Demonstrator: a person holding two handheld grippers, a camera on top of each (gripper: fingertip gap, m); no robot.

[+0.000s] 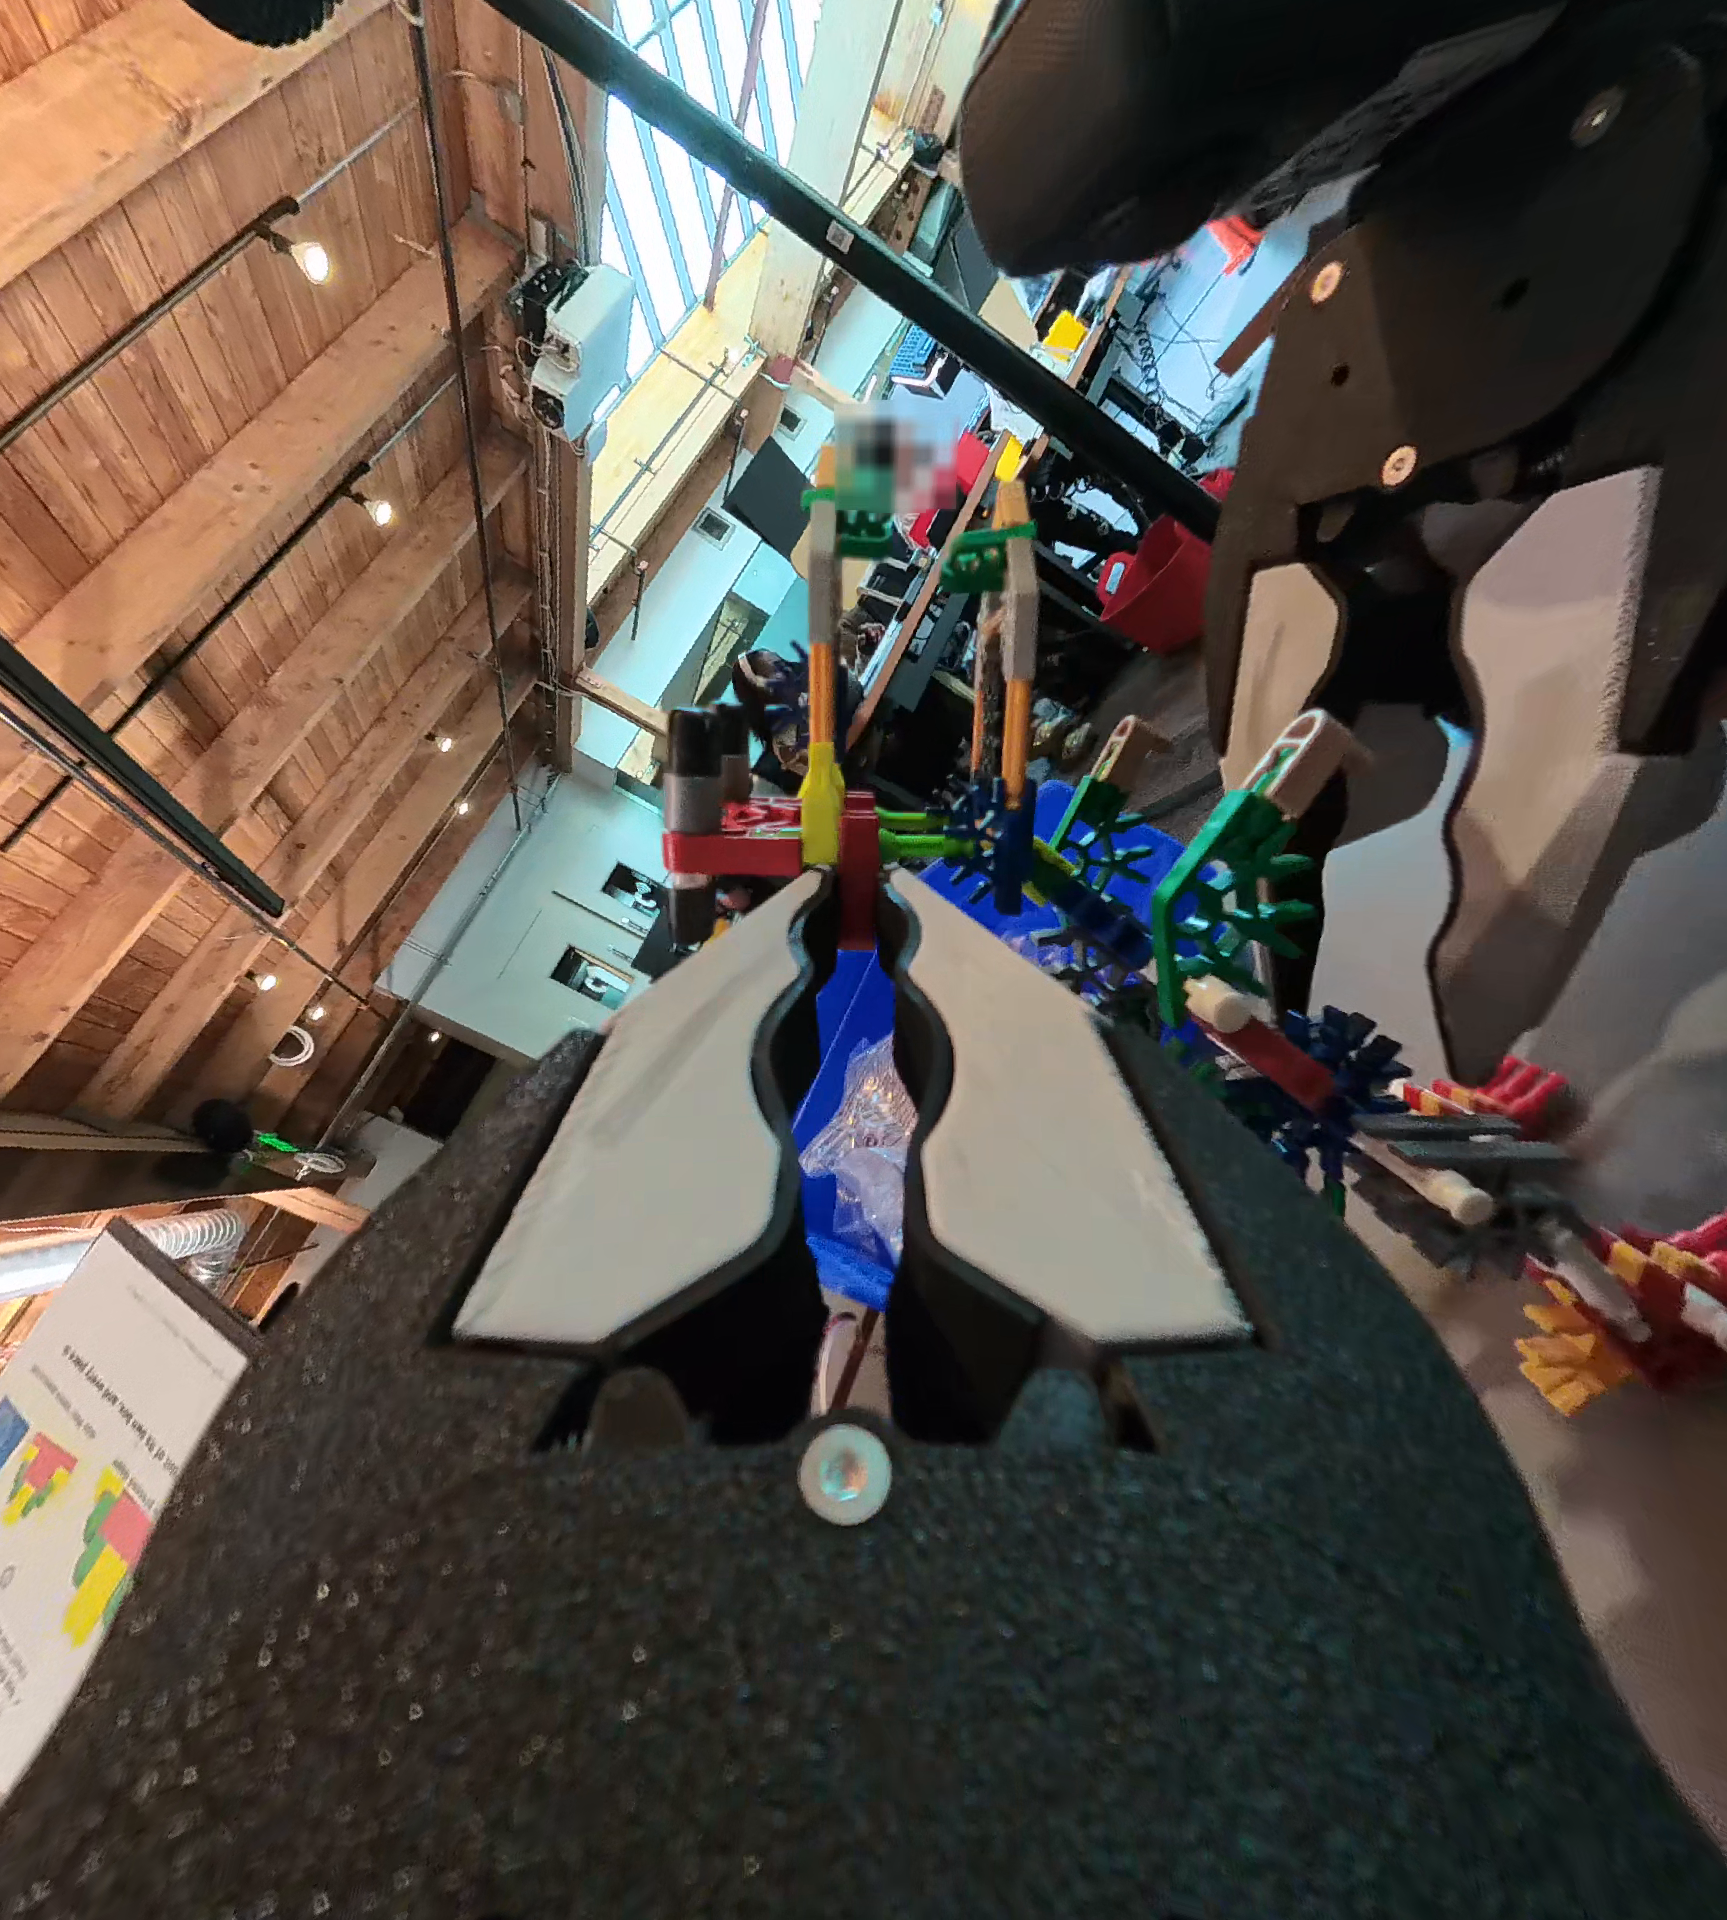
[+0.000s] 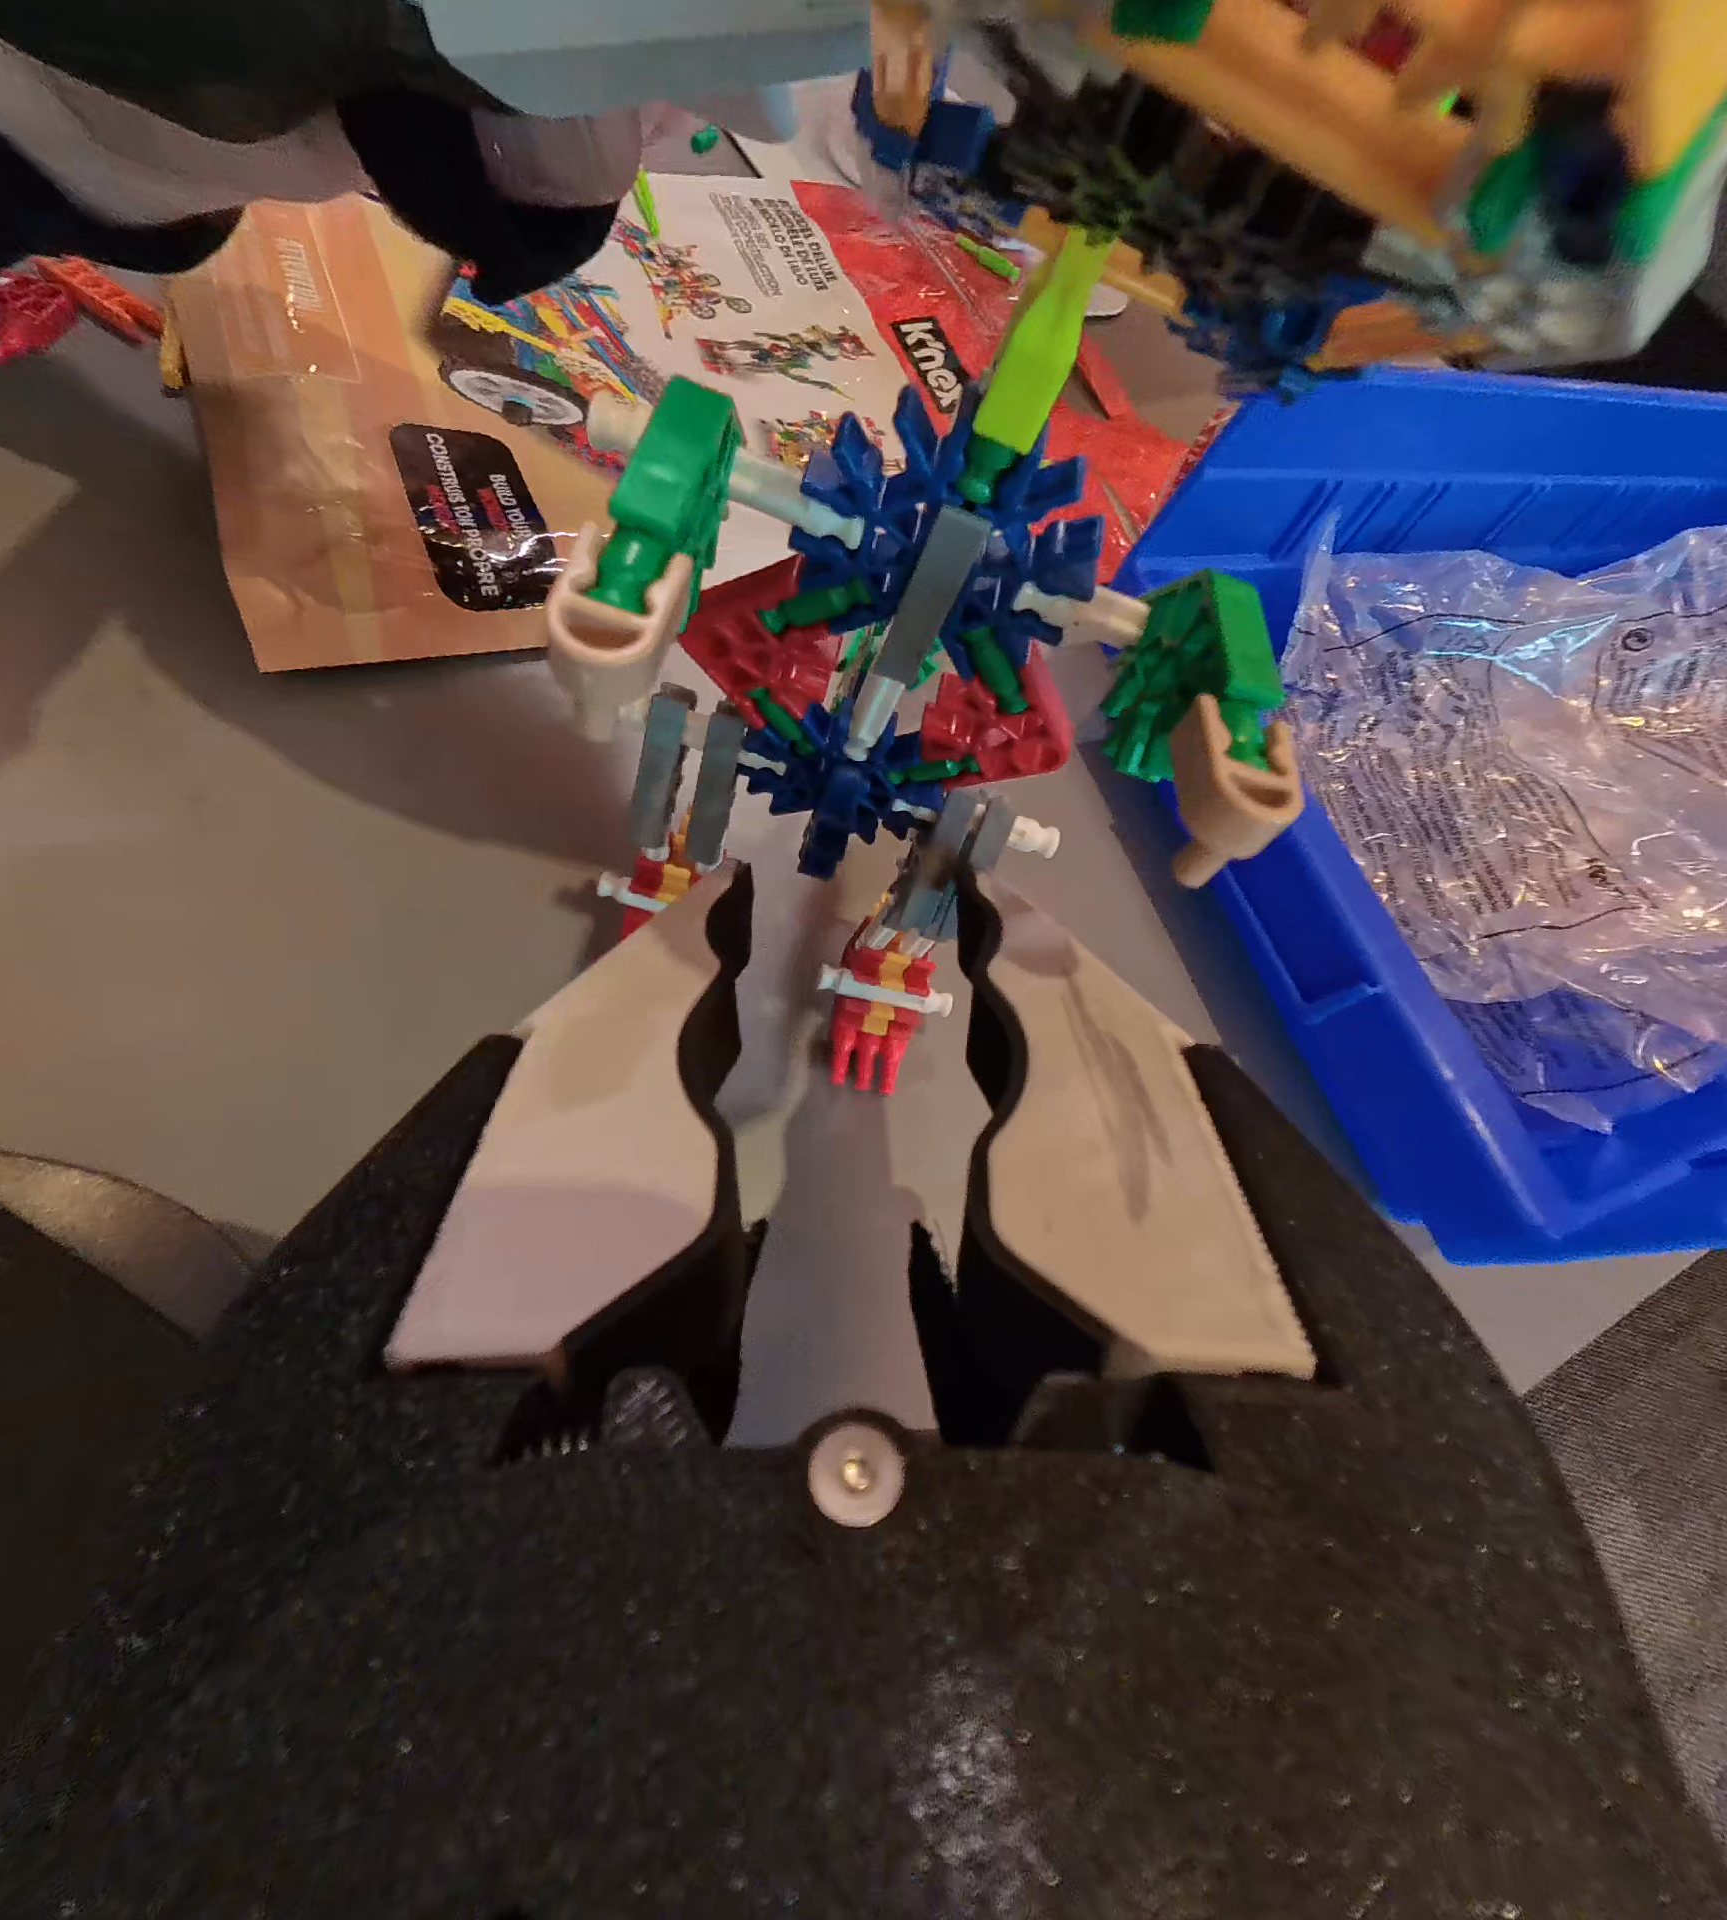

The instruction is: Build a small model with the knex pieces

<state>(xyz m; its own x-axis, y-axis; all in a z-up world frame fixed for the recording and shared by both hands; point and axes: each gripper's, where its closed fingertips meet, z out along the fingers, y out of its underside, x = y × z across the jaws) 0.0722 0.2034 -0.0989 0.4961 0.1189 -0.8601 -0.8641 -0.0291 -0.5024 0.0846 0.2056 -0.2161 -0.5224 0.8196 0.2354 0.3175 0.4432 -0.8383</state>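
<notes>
left gripper (image 1: 854, 894) fingers pinch red piece (image 1: 857, 847); right gripper (image 2: 854, 904) fingers straddle figure's leg (image 2: 885, 997)

Each black, grainy tool (image 1: 854, 883) carries pale wavy-edged fingers (image 2: 610, 1091) and a silver screw (image 1: 843, 1472).

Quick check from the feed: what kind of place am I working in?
Likely a workshop or maker space: timber plank ceiling with track spotlights, cluttered workbenches behind, and a grey tabletop with a blue parts bin.
</notes>
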